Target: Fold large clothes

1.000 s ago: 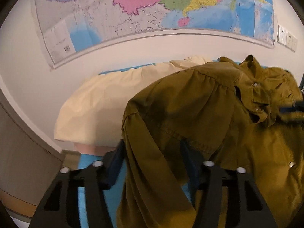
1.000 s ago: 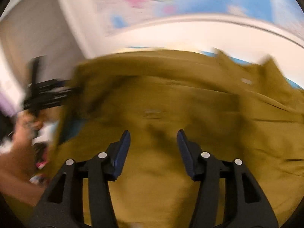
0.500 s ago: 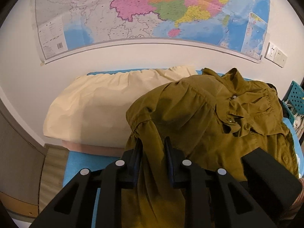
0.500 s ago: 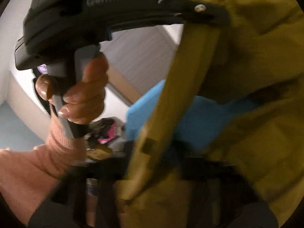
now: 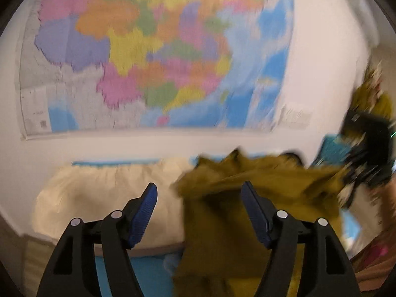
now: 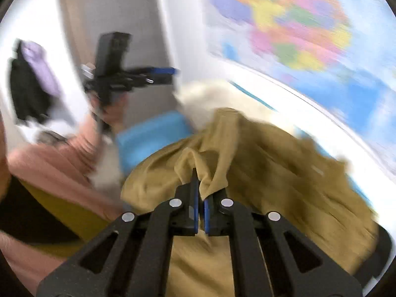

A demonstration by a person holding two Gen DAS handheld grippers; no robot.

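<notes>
Pinching a fold of the olive shirt (image 6: pixel 259 163), the right gripper (image 6: pixel 201 199) lifts it off the blue bed (image 6: pixel 151 133) beside the cream pillow (image 5: pixel 99 198). The left gripper (image 5: pixel 199 212) is opening, fabric loose between its spread pads. With only one corner held, the shirt could bunch or twist. Blur leaves the wall map's (image 5: pixel 148 57) lettering unreadable.

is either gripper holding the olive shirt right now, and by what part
The right gripper is shut on a bunched fold of the olive shirt; which part is unclear. The left gripper is opening and holds nothing.
</notes>
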